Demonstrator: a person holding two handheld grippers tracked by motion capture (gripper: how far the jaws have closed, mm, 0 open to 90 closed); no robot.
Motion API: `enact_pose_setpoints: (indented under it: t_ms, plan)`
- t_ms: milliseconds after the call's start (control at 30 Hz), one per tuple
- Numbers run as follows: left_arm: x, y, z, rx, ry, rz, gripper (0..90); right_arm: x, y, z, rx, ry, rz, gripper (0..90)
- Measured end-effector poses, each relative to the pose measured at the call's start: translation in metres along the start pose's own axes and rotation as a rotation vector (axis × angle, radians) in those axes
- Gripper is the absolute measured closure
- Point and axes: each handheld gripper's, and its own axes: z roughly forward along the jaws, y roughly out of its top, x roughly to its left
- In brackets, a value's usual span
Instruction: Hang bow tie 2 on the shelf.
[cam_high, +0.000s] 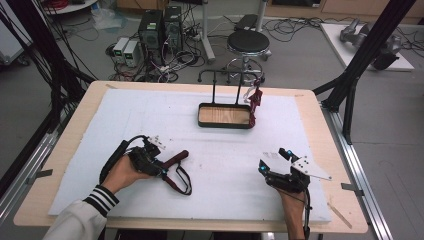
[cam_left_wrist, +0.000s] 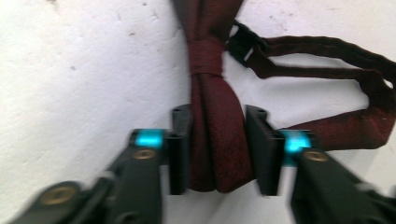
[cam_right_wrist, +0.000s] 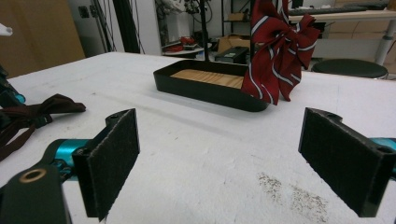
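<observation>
Dark red bow tie (cam_left_wrist: 212, 135), lower centre of the left gripper view, pinched between left gripper (cam_left_wrist: 218, 149) jaws; right gripper (cam_right_wrist: 243, 163), lower frame, jaws wide, empty.

The white mat (cam_high: 210, 150) between the bow tie (cam_high: 176, 165) at left and the right gripper (cam_high: 274, 161) lay unobstructed, while the black tray (cam_high: 224, 116), its rack (cam_high: 230, 75) and the hanging striped bow (cam_high: 255, 100) blocked the far centre.
</observation>
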Motion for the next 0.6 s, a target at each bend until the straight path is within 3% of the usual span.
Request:
enact_pose_setpoints:
  t_ms: [133, 367, 600]
  plan:
    - [-0.001, -0.001, -0.001, -0.006, 0.011, 0.001, 73.4, 0.0, -0.002, 0.0, -0.003, -0.005, -0.001, 11.7]
    - [-0.002, -0.001, -0.004, -0.035, 0.023, -0.001, 75.1, -0.001, -0.002, -0.001, -0.005, -0.005, -0.004, 11.6]
    - [-0.001, -0.001, -0.013, -0.122, 0.019, 0.002, 75.6, 0.0, -0.002, -0.001, -0.009, -0.009, -0.006, 11.6]
